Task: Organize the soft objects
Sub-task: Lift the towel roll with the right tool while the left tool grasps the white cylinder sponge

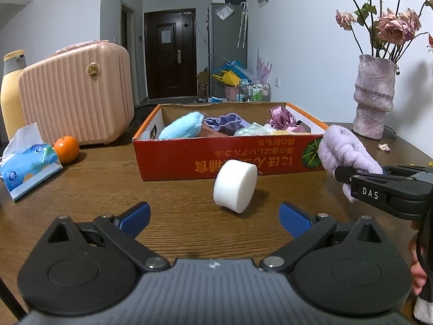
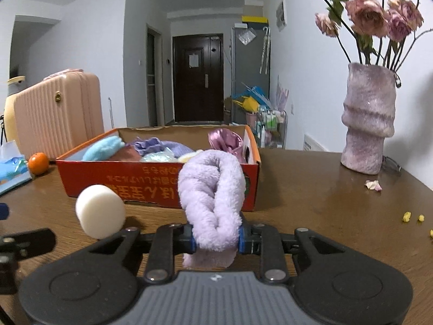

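A white foam cylinder (image 1: 235, 185) lies on its side on the wooden table, in front of an orange cardboard box (image 1: 216, 157) that holds several soft items. My left gripper (image 1: 215, 216) is open and empty, just short of the cylinder. My right gripper (image 2: 216, 239) is shut on a lilac fluffy braided headband (image 2: 211, 195) and holds it above the table in front of the box (image 2: 113, 181). The headband (image 1: 343, 149) and right gripper also show in the left wrist view at the right edge. The cylinder (image 2: 100, 211) lies left of the right gripper.
A pink ribbed case (image 1: 75, 94), an orange (image 1: 66, 149), a tissue pack (image 1: 27, 162) and a yellow bottle (image 1: 10, 94) stand at the left. A lilac vase with dried roses (image 2: 368, 119) stands at the right, with petals (image 2: 373, 185) on the table.
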### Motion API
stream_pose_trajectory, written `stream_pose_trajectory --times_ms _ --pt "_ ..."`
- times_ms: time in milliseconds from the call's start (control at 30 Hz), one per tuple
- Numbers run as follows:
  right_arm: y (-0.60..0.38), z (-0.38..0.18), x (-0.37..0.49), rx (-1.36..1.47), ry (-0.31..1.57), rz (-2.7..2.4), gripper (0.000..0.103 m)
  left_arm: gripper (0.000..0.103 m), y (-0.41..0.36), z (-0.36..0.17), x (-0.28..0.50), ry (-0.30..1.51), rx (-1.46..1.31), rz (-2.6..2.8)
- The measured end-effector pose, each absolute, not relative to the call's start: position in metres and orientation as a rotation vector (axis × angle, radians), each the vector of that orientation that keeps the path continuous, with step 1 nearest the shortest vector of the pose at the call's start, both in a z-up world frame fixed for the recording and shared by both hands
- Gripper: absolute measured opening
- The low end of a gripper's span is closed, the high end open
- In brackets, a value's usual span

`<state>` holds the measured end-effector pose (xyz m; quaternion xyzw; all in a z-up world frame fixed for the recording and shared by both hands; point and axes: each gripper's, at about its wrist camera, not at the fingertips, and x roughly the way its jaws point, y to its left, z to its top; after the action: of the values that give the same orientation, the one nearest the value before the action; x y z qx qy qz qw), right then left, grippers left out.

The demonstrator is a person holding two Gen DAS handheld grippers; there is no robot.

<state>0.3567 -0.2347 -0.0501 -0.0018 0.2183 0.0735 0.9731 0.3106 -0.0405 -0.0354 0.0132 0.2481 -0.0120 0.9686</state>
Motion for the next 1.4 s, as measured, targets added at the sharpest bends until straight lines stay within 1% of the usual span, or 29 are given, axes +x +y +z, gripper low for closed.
stream_pose_trajectory --times_ms 567,933,1267,1300,1367,1400 --pt "-0.235 -0.048 0.350 0.009 0.408 0.137 0.025 0.103 -0.037 -0.042 0.353 0.535 0.058 -0.037" --pt "-0.238 -0.051 0.355 0.022 0.439 0.107 0.025 0.103 -0.036 -0.047 0.387 0.547 0.097 -0.055" --pt "-0.240 -0.053 0.359 0.024 0.452 0.097 0.025 0.103 -0.041 -0.057 0.410 0.596 0.138 -0.111" --pt "-0.240 -0.053 0.359 0.025 0.454 0.095 0.025 0.102 -0.041 -0.057 0.412 0.594 0.141 -0.114" --pt "-0.240 -0.054 0.360 0.026 0.459 0.090 0.025 0.096 -0.042 -0.057 0.413 0.584 0.150 -0.125" --pt "-0.240 -0.054 0.360 0.027 0.461 0.088 0.025 0.090 -0.043 -0.058 0.414 0.582 0.155 -0.130"
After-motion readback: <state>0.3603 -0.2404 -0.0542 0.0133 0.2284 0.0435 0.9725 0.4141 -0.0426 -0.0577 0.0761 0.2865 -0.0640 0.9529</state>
